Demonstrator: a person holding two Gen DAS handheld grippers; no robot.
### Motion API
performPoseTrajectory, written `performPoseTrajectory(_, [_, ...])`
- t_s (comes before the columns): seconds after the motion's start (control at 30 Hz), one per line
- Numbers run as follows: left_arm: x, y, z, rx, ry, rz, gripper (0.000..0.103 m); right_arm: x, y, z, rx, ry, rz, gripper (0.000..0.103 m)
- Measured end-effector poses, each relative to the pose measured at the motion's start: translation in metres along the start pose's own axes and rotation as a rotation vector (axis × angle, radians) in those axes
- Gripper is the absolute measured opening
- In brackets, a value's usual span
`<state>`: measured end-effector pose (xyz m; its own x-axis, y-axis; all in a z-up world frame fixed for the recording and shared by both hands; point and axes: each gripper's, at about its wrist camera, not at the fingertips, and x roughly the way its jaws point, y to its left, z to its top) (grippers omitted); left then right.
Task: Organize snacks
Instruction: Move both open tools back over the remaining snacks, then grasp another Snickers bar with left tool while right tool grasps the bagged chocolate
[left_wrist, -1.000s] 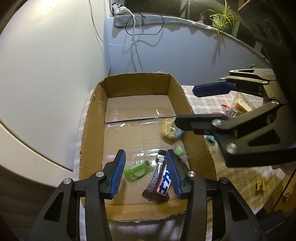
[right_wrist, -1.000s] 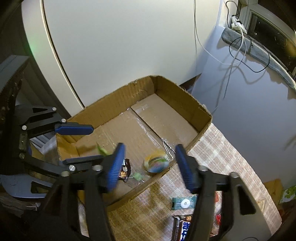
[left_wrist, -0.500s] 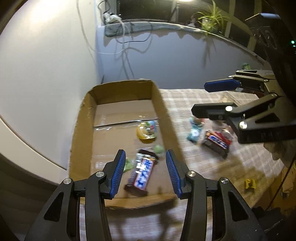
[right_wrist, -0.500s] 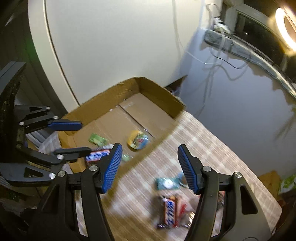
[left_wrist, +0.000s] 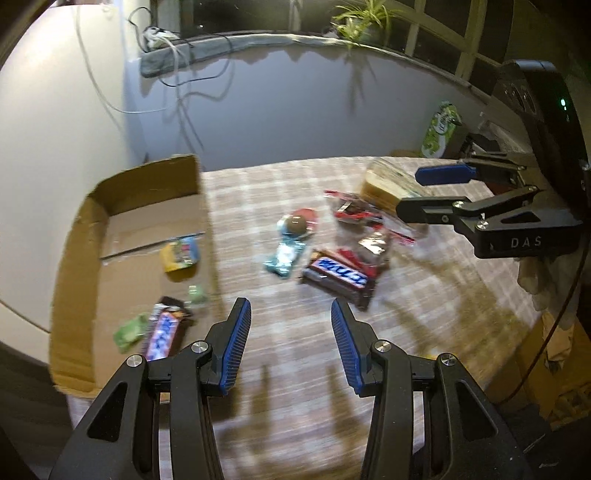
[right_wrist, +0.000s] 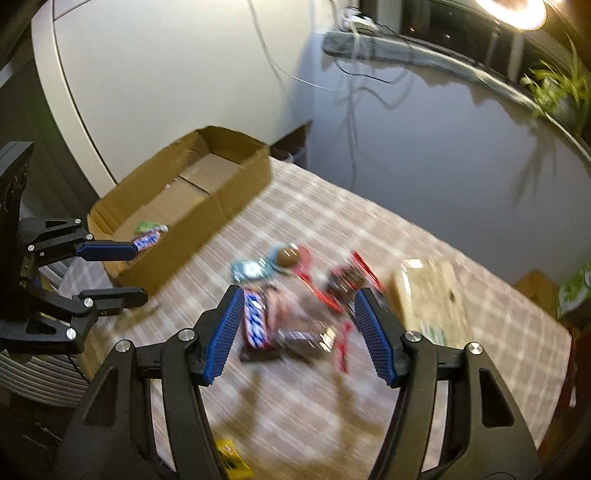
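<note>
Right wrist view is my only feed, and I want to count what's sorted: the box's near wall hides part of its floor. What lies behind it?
Observer: The left wrist view shows a round yellow pack on the floor of the box, close to its right wall.
Operator: Anything else down there?
Observer: A small pale green sweet lies by that same wall, between the yellow pack and the blue-labelled chocolate bar.
Operator: Is the left gripper carrying anything?
Observer: No. The left gripper is open, with only the checked cloth showing between its fingers.
</note>
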<state>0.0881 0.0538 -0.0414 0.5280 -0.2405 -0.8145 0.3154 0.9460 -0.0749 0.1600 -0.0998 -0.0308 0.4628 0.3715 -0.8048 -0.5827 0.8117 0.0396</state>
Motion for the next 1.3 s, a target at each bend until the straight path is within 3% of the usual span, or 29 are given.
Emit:
performPoseTrajectory(0.3, [0.033,-0.025,0.007,-0.025,0.060,-0.048,0.044,0.001,-0.036,-0.026,0.033,0.038,0.044,0.065])
performPoseTrajectory(0.8, [0.072,-0.027,0.013,-0.073,0.120,-0.077,0.044,0.056,-0.017,-0.007,-0.106,0.144,0.211,0.062])
performPoseTrajectory(1.3, [0.090,-0.031,0.016,-0.062,0.139,-0.092,0.044,0.083,-0.028,-0.020,-0.035,0.220,0.325,0.054])
